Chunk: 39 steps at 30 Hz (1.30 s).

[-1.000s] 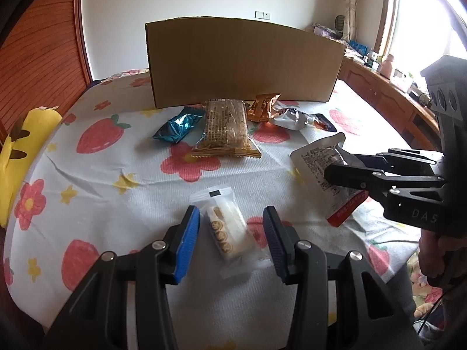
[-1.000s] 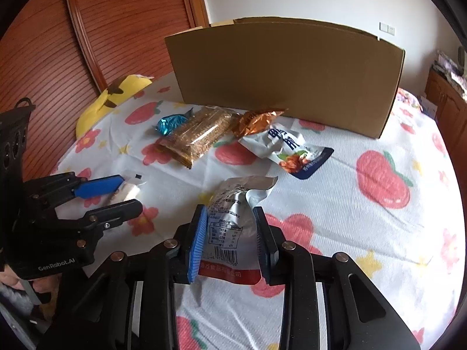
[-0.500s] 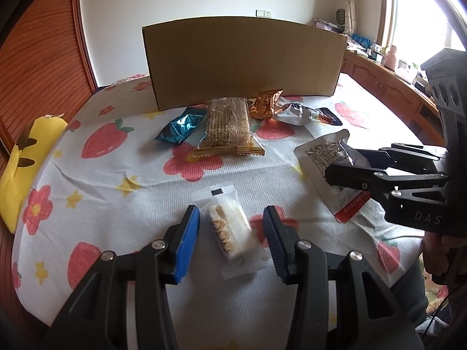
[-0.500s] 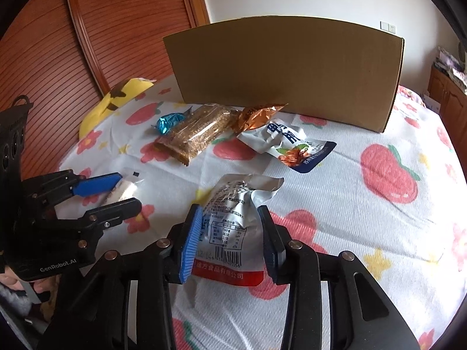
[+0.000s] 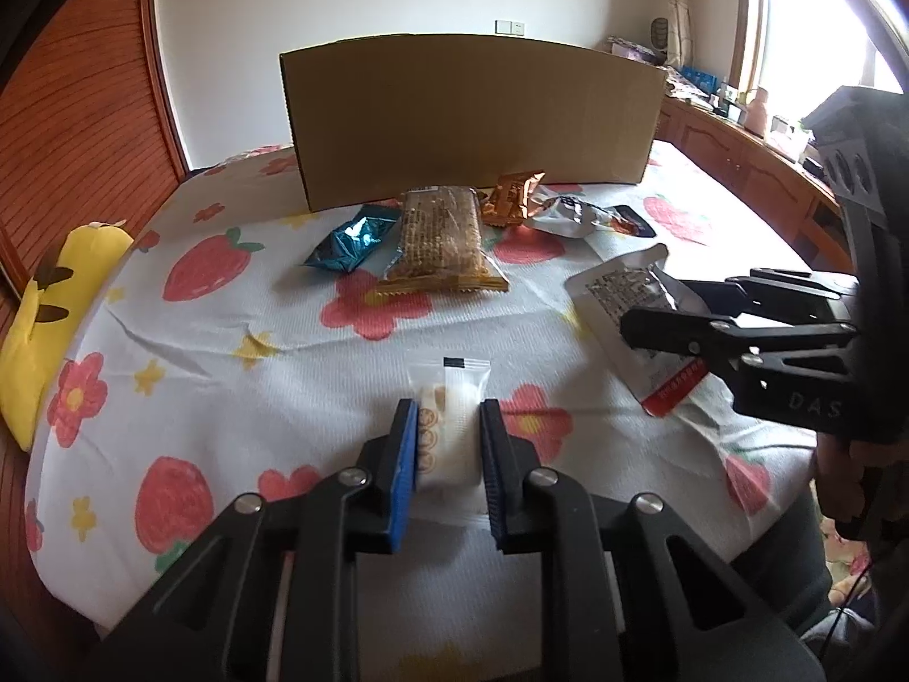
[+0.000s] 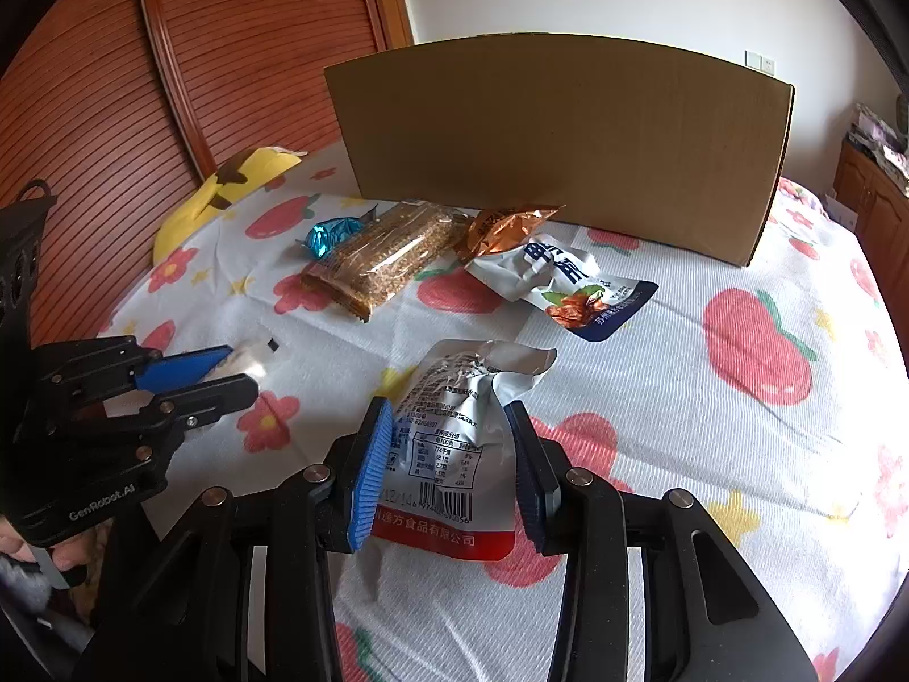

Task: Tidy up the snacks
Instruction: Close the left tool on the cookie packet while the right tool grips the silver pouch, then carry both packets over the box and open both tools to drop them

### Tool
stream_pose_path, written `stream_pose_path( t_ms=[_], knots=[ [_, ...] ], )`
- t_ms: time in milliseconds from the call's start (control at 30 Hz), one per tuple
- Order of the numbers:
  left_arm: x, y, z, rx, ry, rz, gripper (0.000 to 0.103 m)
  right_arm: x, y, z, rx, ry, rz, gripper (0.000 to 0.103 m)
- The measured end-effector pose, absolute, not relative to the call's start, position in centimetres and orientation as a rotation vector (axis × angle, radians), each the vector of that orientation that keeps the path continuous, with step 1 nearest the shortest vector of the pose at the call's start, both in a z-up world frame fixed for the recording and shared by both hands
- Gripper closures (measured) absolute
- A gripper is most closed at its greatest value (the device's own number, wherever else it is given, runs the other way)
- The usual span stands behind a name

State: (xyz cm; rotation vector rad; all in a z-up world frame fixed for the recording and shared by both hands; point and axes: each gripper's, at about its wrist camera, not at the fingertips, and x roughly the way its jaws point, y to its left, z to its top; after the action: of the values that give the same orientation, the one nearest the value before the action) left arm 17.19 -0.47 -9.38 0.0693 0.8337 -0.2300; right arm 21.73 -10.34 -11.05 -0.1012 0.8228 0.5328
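Note:
My left gripper (image 5: 446,437) is shut on a small white wafer packet (image 5: 447,420) that lies on the tablecloth; it shows from the side in the right wrist view (image 6: 247,361). My right gripper (image 6: 449,443) is open around a silver pouch with a red bottom band (image 6: 454,443), its fingers on either side and apart from it. The pouch also shows in the left wrist view (image 5: 630,307). A tall cardboard box (image 5: 471,119) stands at the back. In front of it lie a teal packet (image 5: 352,241), a clear cracker pack (image 5: 440,238), an orange packet (image 5: 511,199) and a white and blue pouch (image 6: 562,284).
A yellow plush toy (image 5: 51,307) lies at the table's left edge. A wooden slatted wall (image 6: 227,57) rises on the left. Wooden cabinets (image 5: 755,165) stand to the right. The strawberry-print tablecloth (image 6: 738,386) covers the table.
My left gripper has closed onto the white wafer packet. My right gripper has opened wider around the silver pouch.

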Motion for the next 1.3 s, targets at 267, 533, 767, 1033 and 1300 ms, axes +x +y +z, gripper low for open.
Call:
stream_pose_path(
  t_ms=[267,533,767,1033,1300],
  knots=[
    [16.2,-0.8,-8.1,0.06,0.798,-0.248,0.084,21.7,-10.2,-11.1,-0.105,0.829,0.534,0.061],
    [16.2,-0.1,-6.7,0.044,0.755,-0.248,0.084,21.1,-10.7,-10.0,-0.06,0.828,0.559,0.075],
    [16.2,0.1,-6.3,0.031,0.735,-0.251,0.084,19.9,-10.5,-8.5,-0.058,0.794,0.578,0.075],
    [16.6,0.4,-5.0,0.023,0.698,-0.246,0.084,19.9,-11.6,-6.5,-0.019,0.757,0.575,0.075],
    [18.3,0.3,-3.2,0.027,0.659,-0.257,0.084,20.3,-13.9,-4.5,0.006,0.71,0.548,0.075]
  ],
)
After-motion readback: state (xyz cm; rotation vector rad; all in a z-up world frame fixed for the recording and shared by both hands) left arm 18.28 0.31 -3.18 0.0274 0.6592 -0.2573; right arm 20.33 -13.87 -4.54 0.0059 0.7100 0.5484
